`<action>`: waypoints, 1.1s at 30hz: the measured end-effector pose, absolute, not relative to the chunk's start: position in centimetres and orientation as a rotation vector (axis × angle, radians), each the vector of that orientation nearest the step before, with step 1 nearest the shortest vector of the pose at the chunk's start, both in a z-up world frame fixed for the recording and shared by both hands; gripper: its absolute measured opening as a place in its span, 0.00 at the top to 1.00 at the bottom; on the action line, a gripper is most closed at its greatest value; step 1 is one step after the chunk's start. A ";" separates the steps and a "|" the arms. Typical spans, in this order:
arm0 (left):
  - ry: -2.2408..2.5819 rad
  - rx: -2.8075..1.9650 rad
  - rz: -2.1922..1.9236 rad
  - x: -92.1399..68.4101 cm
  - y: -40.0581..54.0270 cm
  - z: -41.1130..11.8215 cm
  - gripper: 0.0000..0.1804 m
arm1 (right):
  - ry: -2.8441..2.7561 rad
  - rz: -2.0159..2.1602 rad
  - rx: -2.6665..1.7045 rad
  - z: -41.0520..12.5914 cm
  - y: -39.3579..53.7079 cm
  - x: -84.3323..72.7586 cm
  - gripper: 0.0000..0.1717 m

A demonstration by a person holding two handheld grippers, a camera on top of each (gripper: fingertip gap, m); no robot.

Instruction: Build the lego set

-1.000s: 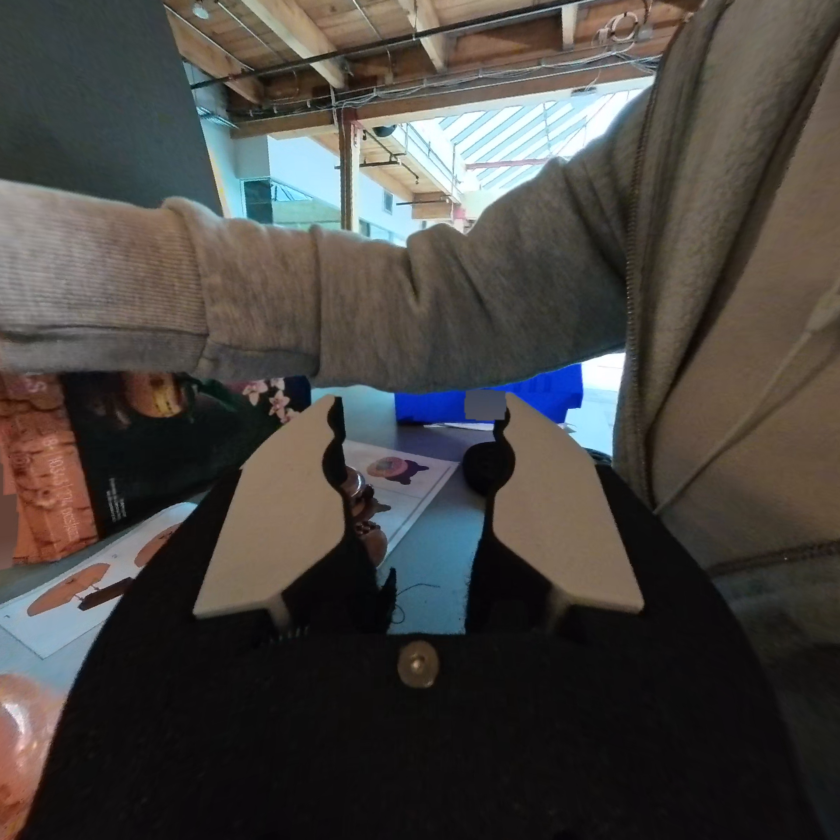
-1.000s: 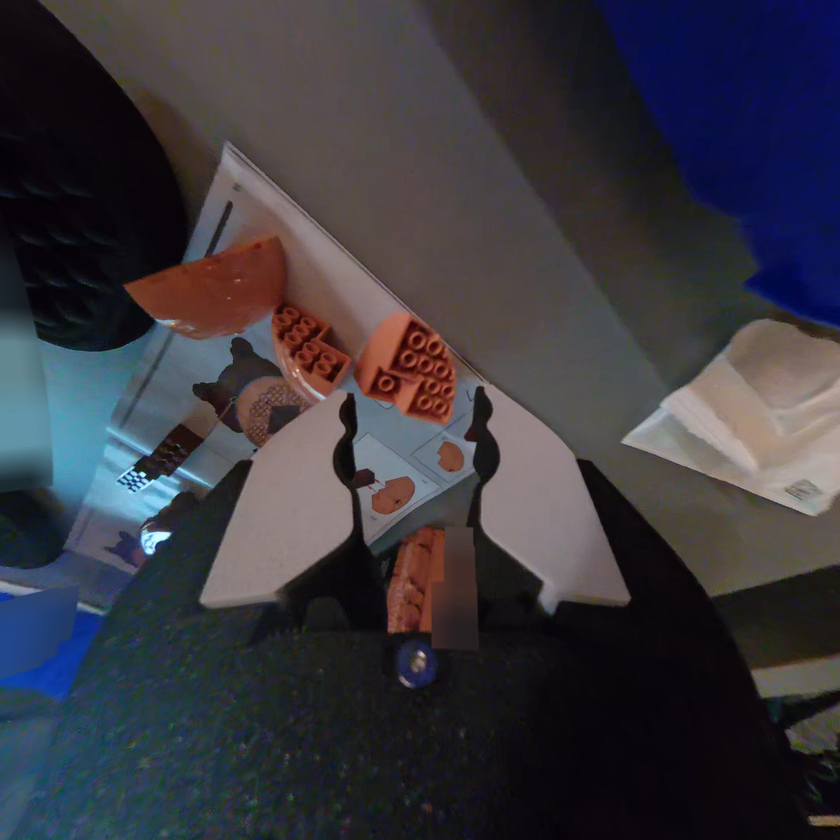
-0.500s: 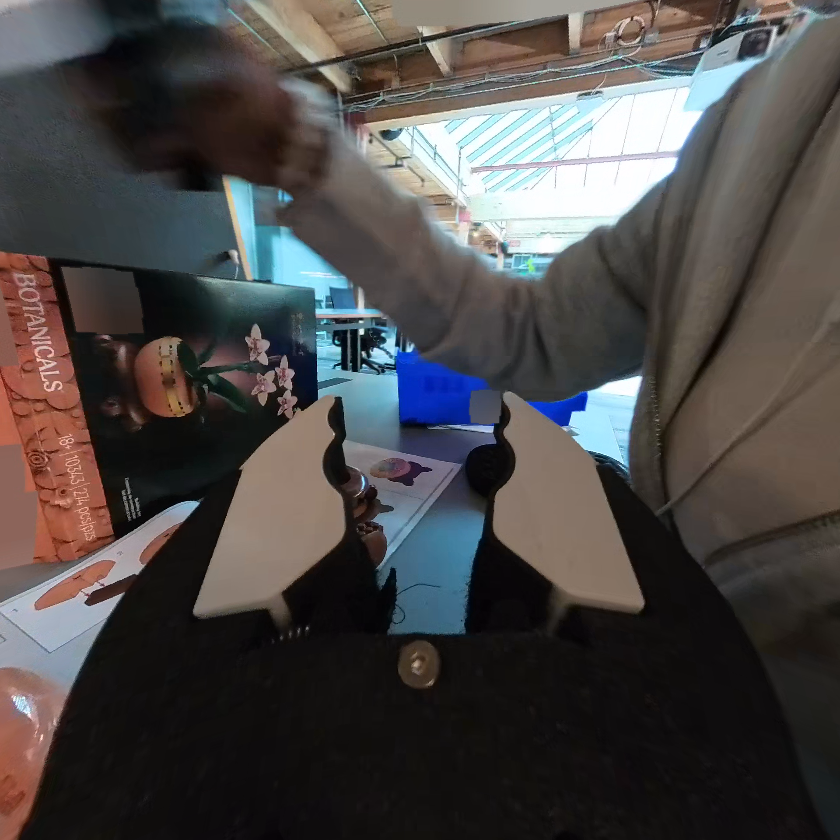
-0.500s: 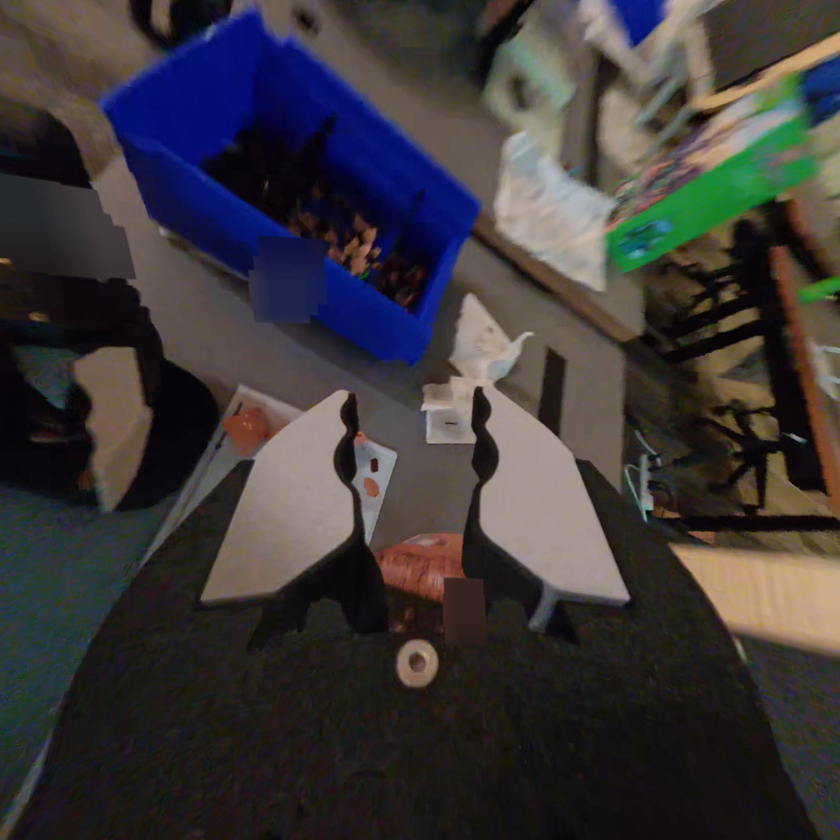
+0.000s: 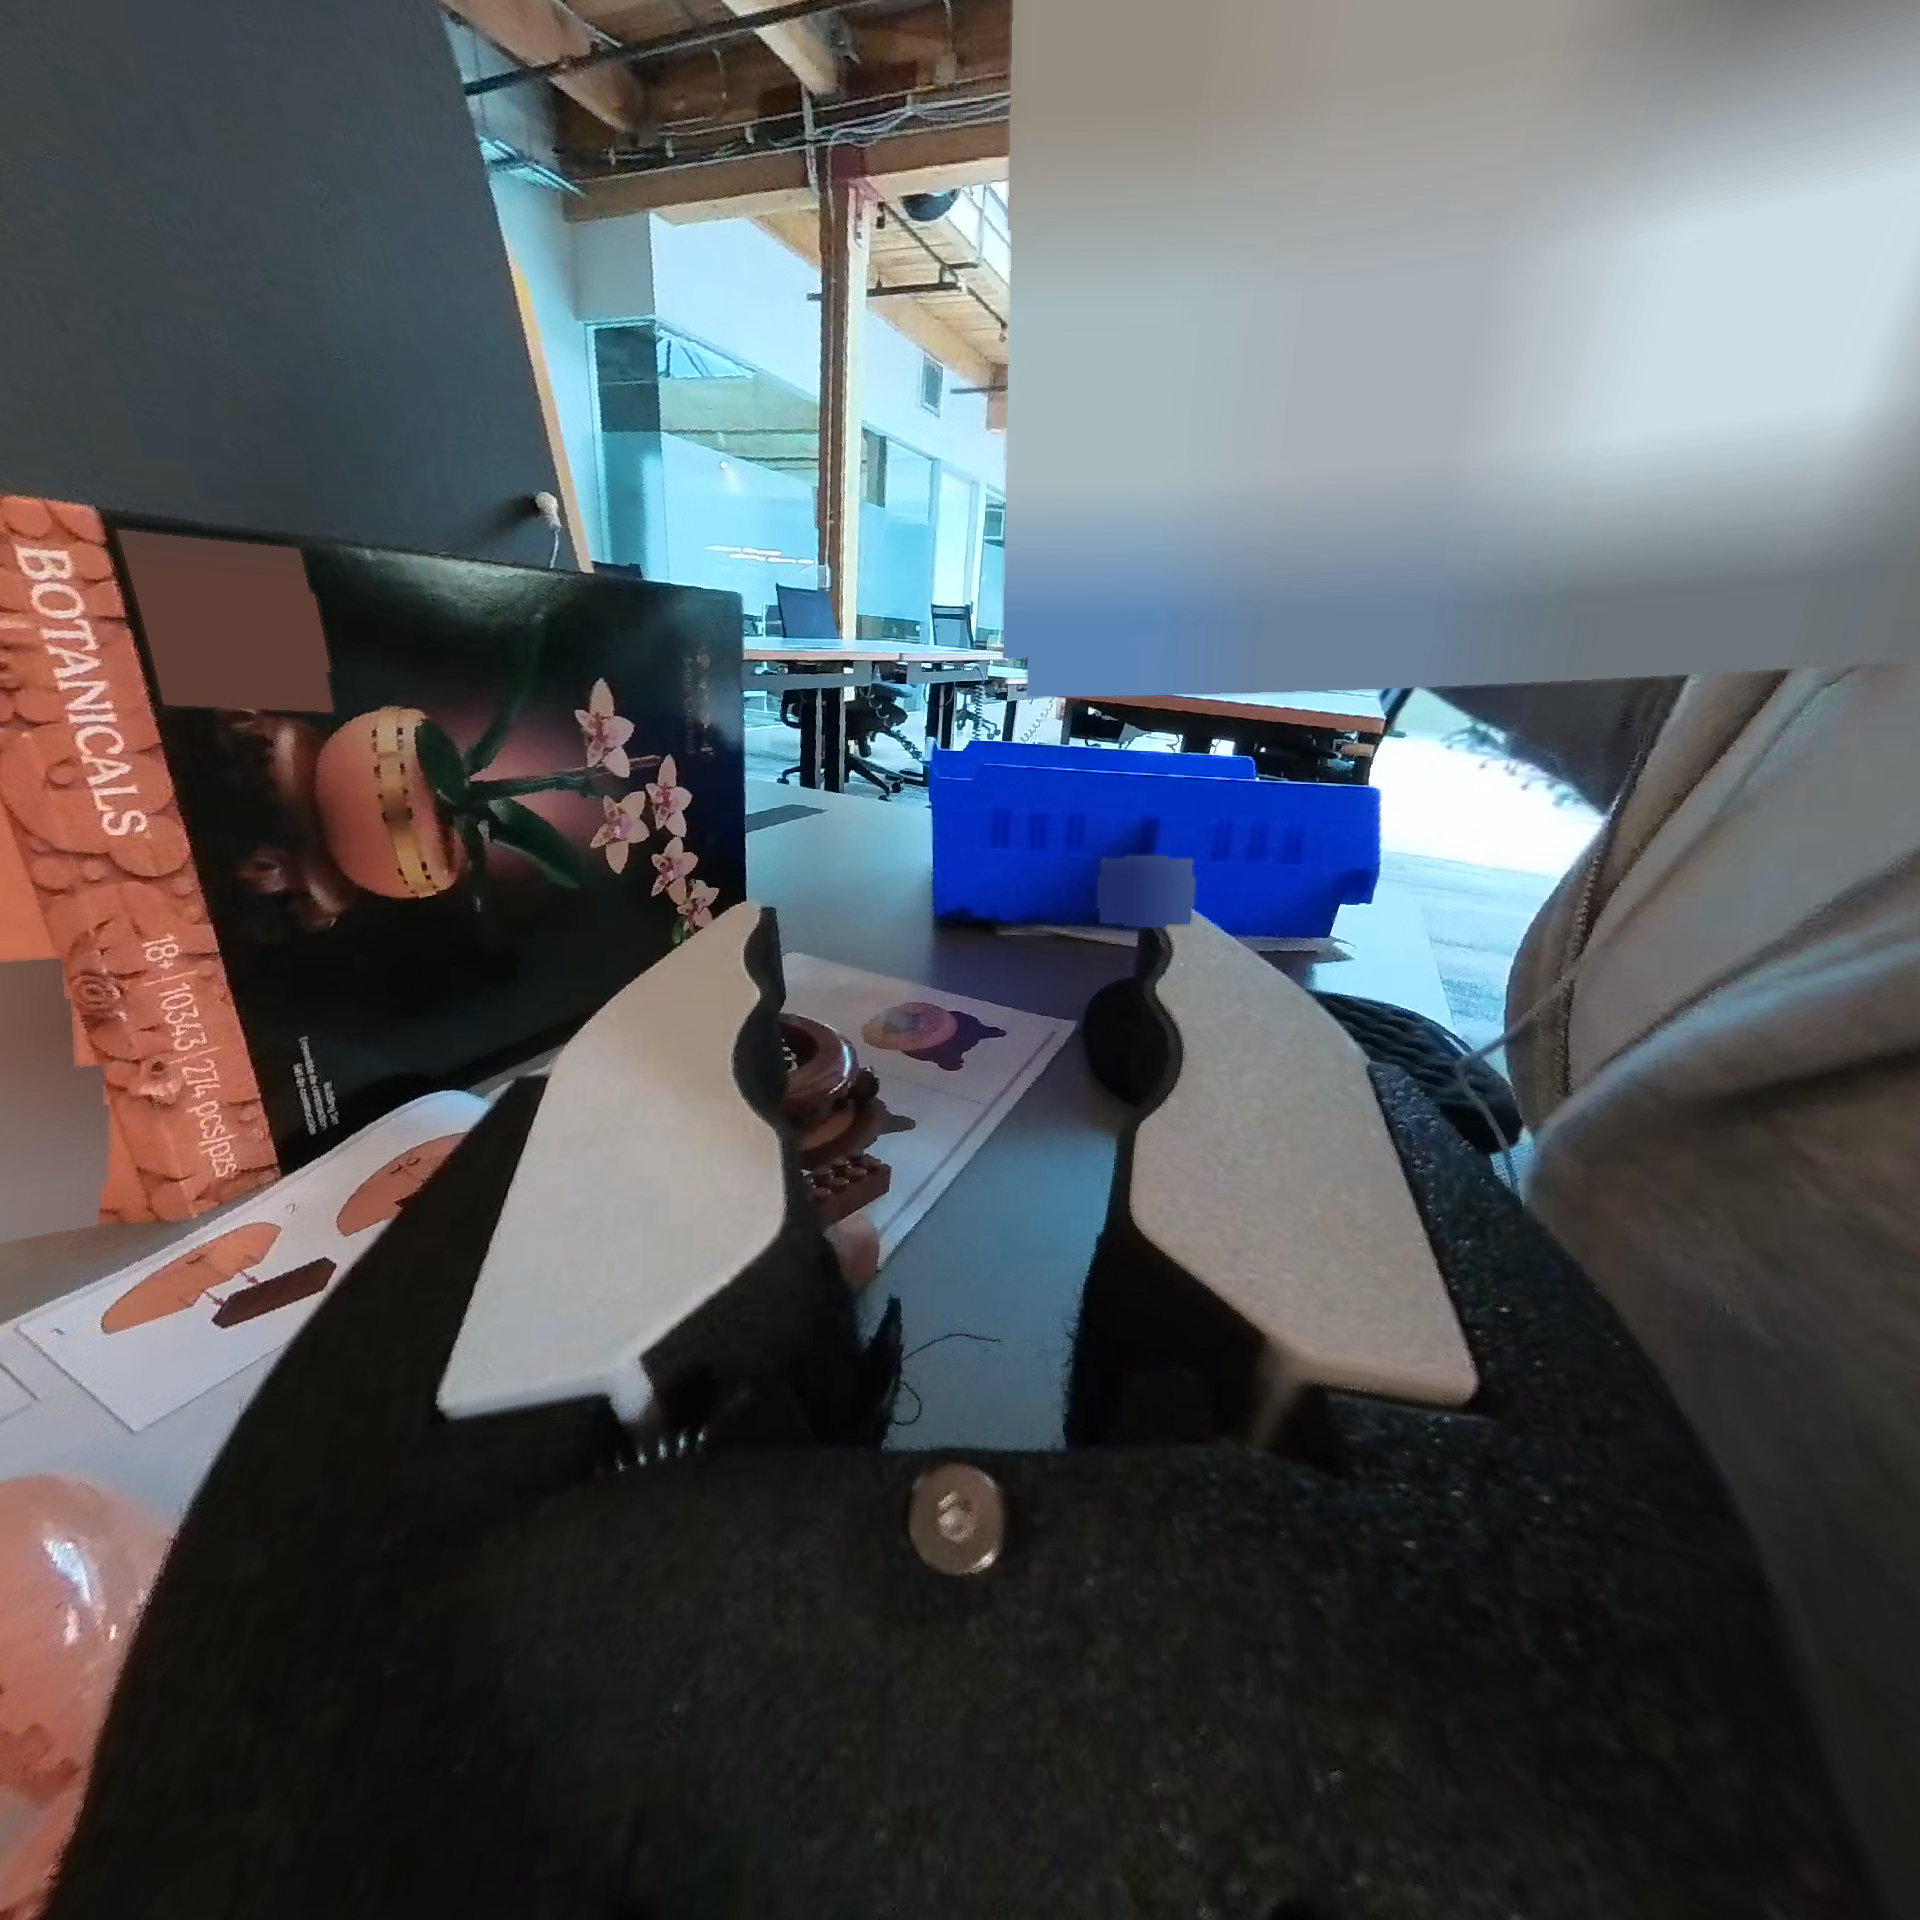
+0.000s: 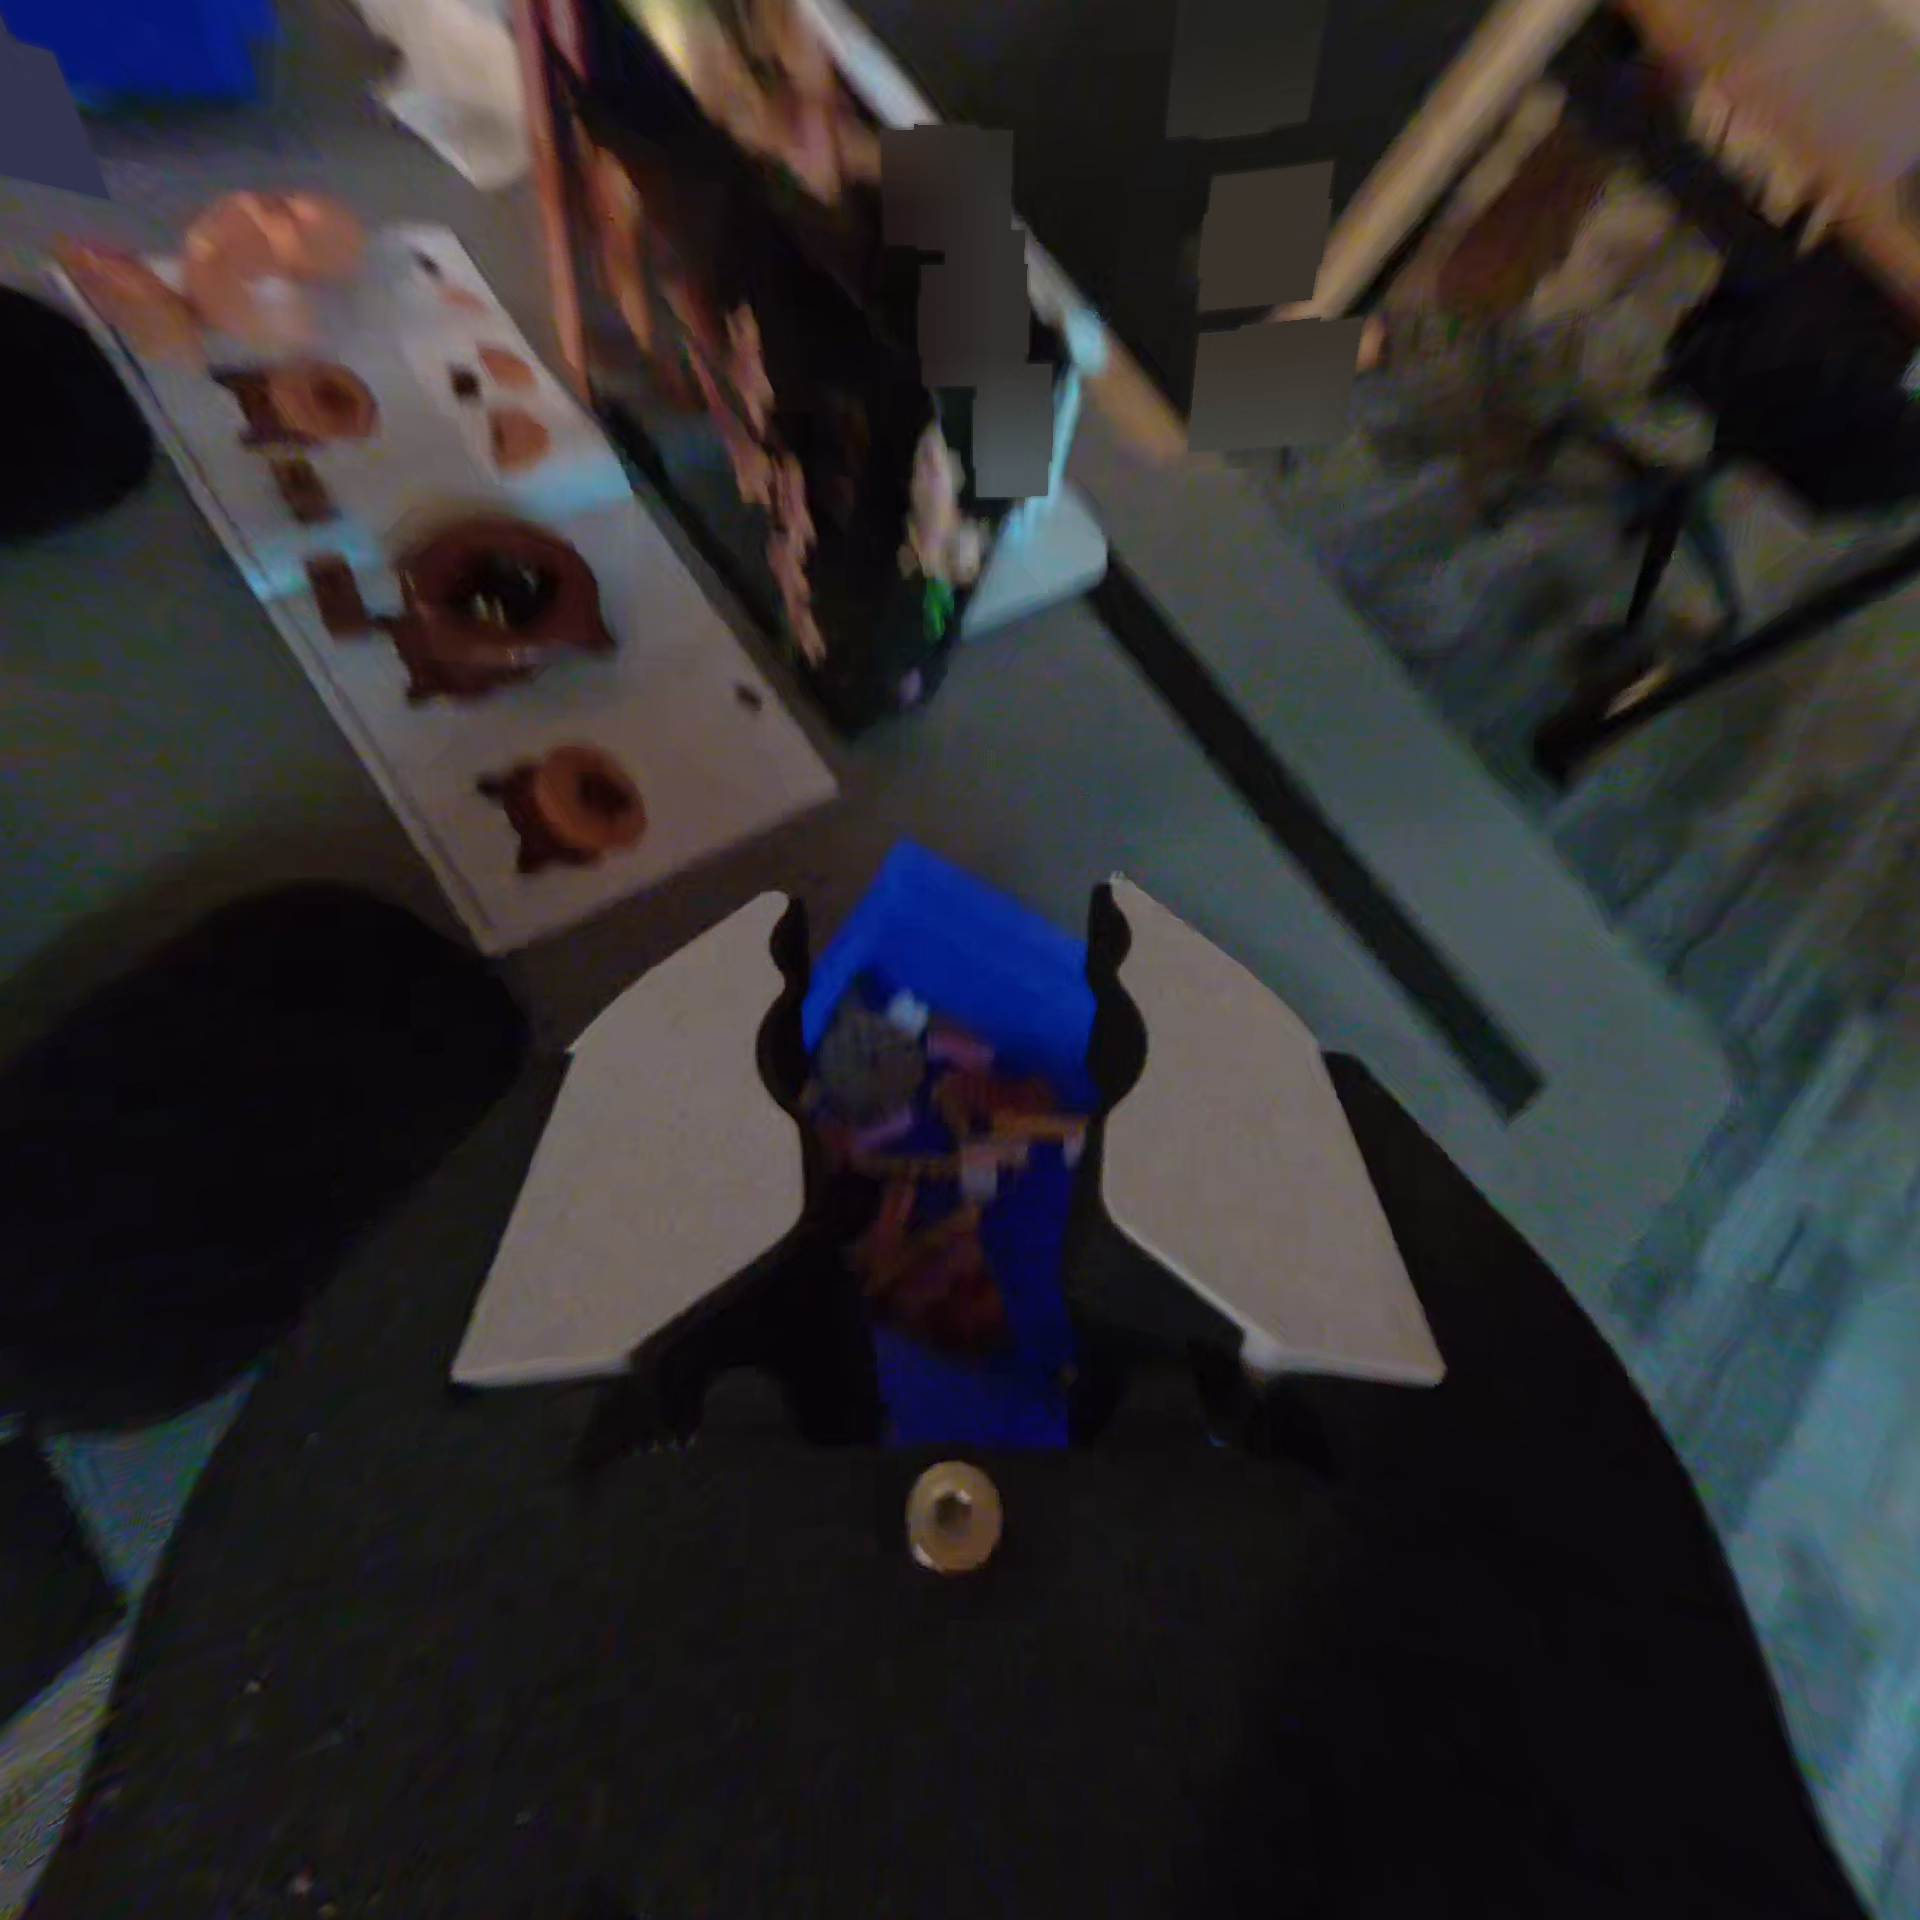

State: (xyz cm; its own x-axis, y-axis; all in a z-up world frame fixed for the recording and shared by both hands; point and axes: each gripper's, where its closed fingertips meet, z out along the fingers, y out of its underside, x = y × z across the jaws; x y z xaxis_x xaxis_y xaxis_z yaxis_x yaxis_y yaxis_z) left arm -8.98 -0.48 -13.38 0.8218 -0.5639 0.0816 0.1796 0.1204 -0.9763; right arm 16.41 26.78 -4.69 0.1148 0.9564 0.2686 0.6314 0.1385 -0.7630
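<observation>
At the centre of the left wrist view, our left tool hangs low over the grey tabletop with its jaws spread wide and nothing between them. Just past its left finger a dark brown brick ring sits on an open instruction booklet, beside a small brown brick. A toy-set box picturing an orchid stands at left of the frame, a blue bin lies beyond the fingertips at centre, and a person's grey sleeve fills the right edge.

The right wrist view is blurred. There our right tool hovers high above the blue bin, jaws apart and gripping nothing; mixed bricks show inside the bin, framed between the fingers. The booklet with brown and orange pieces lies at upper left of that frame, and the box stands at top centre.
</observation>
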 end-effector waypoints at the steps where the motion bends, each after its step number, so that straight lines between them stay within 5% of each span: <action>1: 0.338 -1.347 -0.561 -9.1 -0.5 -13.3 0.64 | -1.597 0.494 -1.652 -6.1 27.6 18.2 0.70; 19: 0.325 -1.460 -0.453 -8.9 0.8 -14.5 0.63 | -2.336 0.094 -2.542 -25.4 31.6 25.6 0.56; 22: 0.313 -1.477 -0.460 -9.0 1.0 -14.6 0.63 | -2.336 0.068 -2.601 -25.9 31.3 25.8 0.61; 23: 0.314 -1.481 -0.461 -9.0 1.0 -14.7 0.63 | -2.323 0.059 -2.571 -25.9 31.9 25.6 0.72; 33: 0.330 -1.436 -0.450 -8.9 0.5 -14.3 0.64 | -2.100 0.106 -2.352 -21.3 33.2 23.4 0.80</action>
State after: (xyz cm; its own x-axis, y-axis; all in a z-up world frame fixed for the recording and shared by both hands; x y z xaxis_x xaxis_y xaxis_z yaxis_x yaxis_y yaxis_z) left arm -8.92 0.51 -14.25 0.8727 -0.4856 0.0501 0.0983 0.0743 -0.9924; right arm 23.37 33.20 -21.35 0.1116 0.9920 -0.0592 0.9929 -0.1137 -0.0347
